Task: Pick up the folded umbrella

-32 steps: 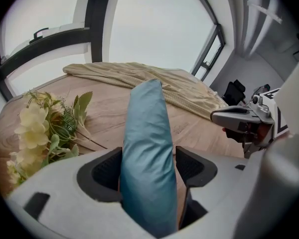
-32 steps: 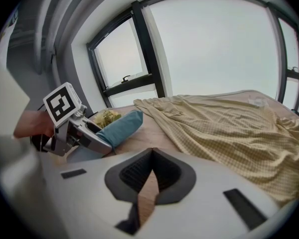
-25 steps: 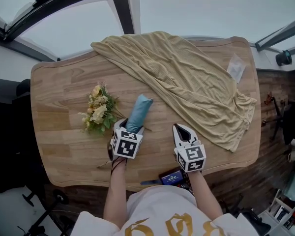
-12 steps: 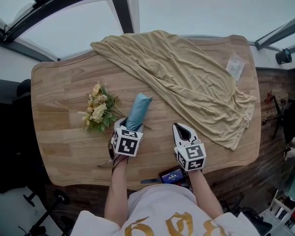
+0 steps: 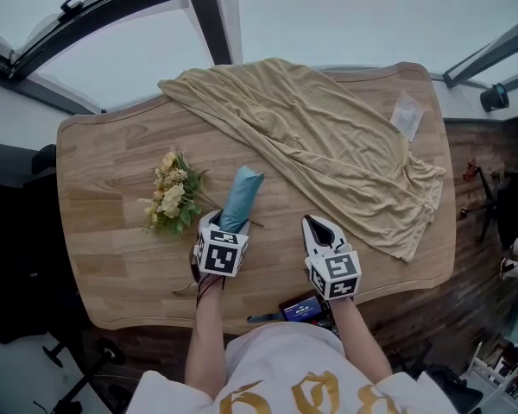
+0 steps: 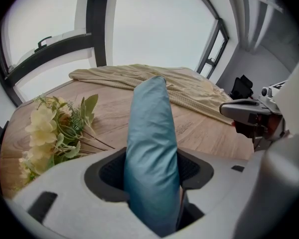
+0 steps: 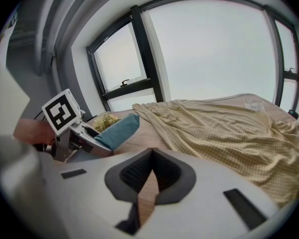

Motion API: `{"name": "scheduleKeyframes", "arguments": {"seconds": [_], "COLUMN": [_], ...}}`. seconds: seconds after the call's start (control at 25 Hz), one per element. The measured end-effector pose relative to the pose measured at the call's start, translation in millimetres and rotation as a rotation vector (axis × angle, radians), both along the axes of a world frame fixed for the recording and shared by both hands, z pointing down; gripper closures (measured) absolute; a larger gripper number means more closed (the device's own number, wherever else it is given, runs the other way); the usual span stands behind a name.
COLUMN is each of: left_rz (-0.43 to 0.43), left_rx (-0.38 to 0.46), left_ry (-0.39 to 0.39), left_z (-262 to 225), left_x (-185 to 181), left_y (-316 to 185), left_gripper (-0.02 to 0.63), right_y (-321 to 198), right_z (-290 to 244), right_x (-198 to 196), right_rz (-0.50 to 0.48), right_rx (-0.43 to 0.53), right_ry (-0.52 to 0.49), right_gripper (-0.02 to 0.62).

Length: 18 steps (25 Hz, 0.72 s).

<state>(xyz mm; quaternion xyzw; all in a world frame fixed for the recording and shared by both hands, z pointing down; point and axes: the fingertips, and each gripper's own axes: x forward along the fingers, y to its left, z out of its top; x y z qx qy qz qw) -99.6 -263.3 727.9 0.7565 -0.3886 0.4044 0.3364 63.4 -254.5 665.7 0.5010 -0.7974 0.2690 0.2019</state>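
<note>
The folded umbrella [image 5: 243,193], in a teal sleeve, lies on the wooden table [image 5: 112,162] pointing away from me. My left gripper [image 5: 224,223] sits over its near end, and the pads press on the sleeve from both sides. In the left gripper view the umbrella [image 6: 149,133] fills the gap between the jaws of the left gripper [image 6: 152,169]. My right gripper [image 5: 319,228] rests to the right of it, apart from the umbrella, its tips together and nothing held. In the right gripper view the right gripper [image 7: 150,176] shows its pads meeting, with the umbrella [image 7: 120,128] at the left.
A bunch of pale artificial flowers [image 5: 173,195] lies just left of the umbrella. A large tan cloth [image 5: 319,141] covers the far and right part of the table, with a small clear plastic bag [image 5: 407,113] beyond it. A dark device [image 5: 300,309] sits at the near edge.
</note>
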Motion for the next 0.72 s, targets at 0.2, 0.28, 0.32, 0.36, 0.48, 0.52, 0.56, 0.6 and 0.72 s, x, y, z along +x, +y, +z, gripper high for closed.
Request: {"name": "scheduleKeyframes", "arguments": {"seconds": [0.2,0.28,0.32,0.36,0.48,0.52,0.56,0.6,0.72], "left_rz": [-0.01,-0.02,-0.025,-0.031,-0.051,-0.057,-0.063,-0.068,-0.081], "left_rx": [0.029,0.041,0.043,0.044,0.06,0.067,0.072,0.075,0.092], "left_ry": [0.014,0.033,0.04,0.045,0.064,0.072,0.079,0.085,0.097], "left_z": [-7.0,-12.4,-16.5,-21.2,-33.1,-36.4,-39.8,-43.2,-53.0], "left_x": [-1.2,-0.7,-0.7,-0.9,-2.6,-3.3,-4.0,-4.6,-7.7], "left_y": [1.6,1.3,1.8,2.7,6.4,8.1,9.8,11.7,17.1], "left_gripper": [0.325,0.325,0.325,0.327,0.325,0.327,0.327,0.327,0.327], "right_y": [3.8,4.9,5.4,6.1,8.4,9.4,10.6,11.7,14.7], "right_z": [-8.0,-12.3,-14.8,-17.3,-25.1,-27.8,-30.7,-33.6,-42.3], "right_x": [-0.2,-0.4,-0.5,-0.8,-2.1,-2.6,-3.1,-3.6,-6.0], "right_rz": [-0.003,-0.004,-0.004,-0.004,-0.006,-0.008,-0.01,-0.012,-0.019], "right_rx": [0.014,0.023,0.029,0.034,0.05,0.057,0.063,0.068,0.086], "right_ry": [-0.003,-0.007,-0.009,-0.011,-0.012,-0.012,-0.013,-0.012,-0.013], "right_gripper": [0.584,0.584,0.584,0.584,0.584,0.584,0.584,0.584,0.584]}}
